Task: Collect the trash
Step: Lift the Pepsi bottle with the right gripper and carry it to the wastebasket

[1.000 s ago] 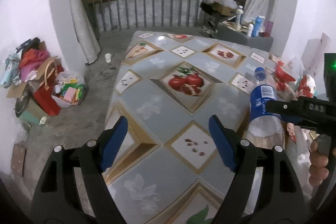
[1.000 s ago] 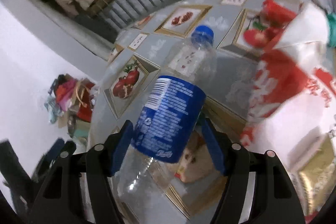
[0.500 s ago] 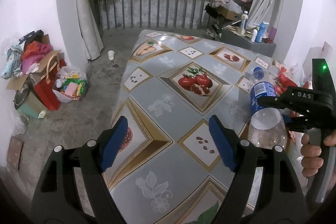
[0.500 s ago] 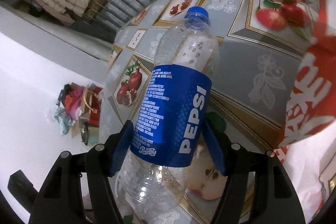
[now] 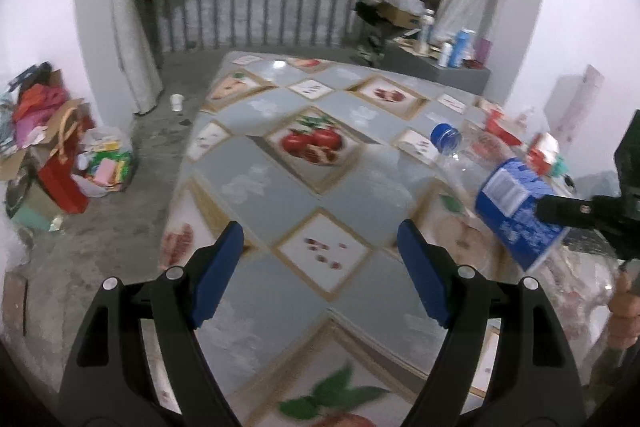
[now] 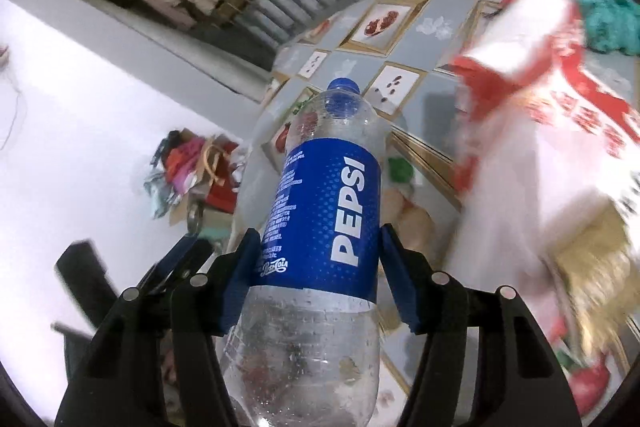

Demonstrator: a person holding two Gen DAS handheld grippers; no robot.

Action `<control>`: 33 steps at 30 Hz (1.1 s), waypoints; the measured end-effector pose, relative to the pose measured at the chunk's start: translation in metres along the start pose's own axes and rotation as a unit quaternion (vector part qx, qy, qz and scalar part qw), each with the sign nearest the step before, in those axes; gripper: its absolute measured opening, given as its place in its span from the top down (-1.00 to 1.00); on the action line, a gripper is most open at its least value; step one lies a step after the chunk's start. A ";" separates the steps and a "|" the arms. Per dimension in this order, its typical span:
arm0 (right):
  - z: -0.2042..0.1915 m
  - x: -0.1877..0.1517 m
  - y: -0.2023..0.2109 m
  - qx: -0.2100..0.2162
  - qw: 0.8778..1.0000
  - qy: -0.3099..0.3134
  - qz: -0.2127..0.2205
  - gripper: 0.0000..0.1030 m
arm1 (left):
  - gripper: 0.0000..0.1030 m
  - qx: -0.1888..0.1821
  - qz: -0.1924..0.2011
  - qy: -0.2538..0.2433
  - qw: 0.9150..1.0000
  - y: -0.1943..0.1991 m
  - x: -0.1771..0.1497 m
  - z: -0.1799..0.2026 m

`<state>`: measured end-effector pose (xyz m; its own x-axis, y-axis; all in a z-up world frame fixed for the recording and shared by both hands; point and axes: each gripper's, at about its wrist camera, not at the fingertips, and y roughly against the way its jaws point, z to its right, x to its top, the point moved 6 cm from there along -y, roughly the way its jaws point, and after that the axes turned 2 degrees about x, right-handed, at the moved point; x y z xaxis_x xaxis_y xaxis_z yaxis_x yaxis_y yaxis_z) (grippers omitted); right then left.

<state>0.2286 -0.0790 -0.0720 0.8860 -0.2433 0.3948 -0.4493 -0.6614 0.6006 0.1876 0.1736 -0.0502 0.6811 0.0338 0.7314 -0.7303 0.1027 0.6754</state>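
On the left, our left gripper (image 5: 320, 259) hangs unclenched over the fruit-patterned table (image 5: 280, 187), nothing between its pads. To the right, our right gripper (image 6: 316, 275), jaws just closing, clamps the empty Pepsi bottle (image 6: 320, 227), lifted above the table's right side beside a red-and-white bag (image 6: 560, 115).

Right gripper (image 6: 316, 275) with blue fingers (image 6: 394, 277) closing on the label of an empty Pepsi bottle (image 6: 320, 227), cap pointing away. Beyond: fruit-patterned table (image 6: 436, 23); at right, blurred red-and-white bag (image 6: 540, 99).
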 end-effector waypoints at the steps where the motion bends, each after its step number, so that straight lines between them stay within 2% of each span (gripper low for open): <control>1: 0.003 -0.004 0.017 0.005 1.000 0.000 0.010 -0.14 | -0.46 -0.009 -0.003 -0.004 1.000 0.000 -0.002 0.007; 4: 0.014 -0.011 0.058 0.018 0.999 -0.009 0.039 -0.14 | -0.45 -0.048 -0.011 -0.015 0.999 0.000 -0.006 0.033; 7: 0.032 -0.018 0.108 0.019 0.995 -0.031 0.090 -0.14 | -0.45 -0.096 -0.013 -0.024 0.995 0.001 -0.007 0.061; 10: 0.053 -0.025 0.157 -0.030 0.987 -0.040 0.155 -0.14 | -0.46 -0.151 -0.019 -0.034 0.988 0.000 -0.009 0.092; 11: 0.063 -0.029 0.175 -0.065 0.981 -0.040 0.180 -0.14 | -0.45 -0.165 -0.023 -0.037 0.985 -0.001 -0.009 0.100; 13: 0.079 -0.033 0.193 -0.111 0.972 -0.041 0.202 -0.15 | -0.45 -0.196 -0.035 -0.047 0.979 -0.004 -0.012 0.124; 15: 0.100 -0.040 0.203 -0.164 0.963 -0.047 0.209 -0.15 | -0.44 -0.215 -0.042 -0.065 0.974 -0.007 -0.015 0.147; 17: 0.116 -0.046 0.203 -0.195 0.958 -0.049 0.204 -0.15 | -0.32 -0.229 -0.050 -0.078 0.969 -0.009 -0.019 0.164; 21: 0.145 -0.053 0.187 -0.245 0.952 -0.057 0.176 -0.15 | -0.17 -0.279 -0.106 -0.087 0.950 -0.016 -0.039 0.210; 24: 0.158 -0.058 0.175 -0.259 0.951 -0.066 0.158 -0.15 | -0.17 -0.279 -0.143 -0.093 0.945 -0.029 -0.051 0.238; 29: 0.159 -0.062 0.173 -0.247 0.954 -0.071 0.157 -0.16 | -0.22 -0.231 -0.197 -0.073 0.950 -0.069 -0.058 0.270; 33: 0.162 -0.066 0.173 -0.233 0.956 -0.078 0.162 -0.16 | -0.32 -0.200 -0.190 -0.082 0.958 -0.084 -0.055 0.287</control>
<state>0.1116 -0.2923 -0.1066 0.6818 -0.5086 0.5258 -0.6728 -0.1538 0.7237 0.1968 -0.1220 -0.1198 0.8527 -0.2339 0.4670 -0.3308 0.4502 0.8294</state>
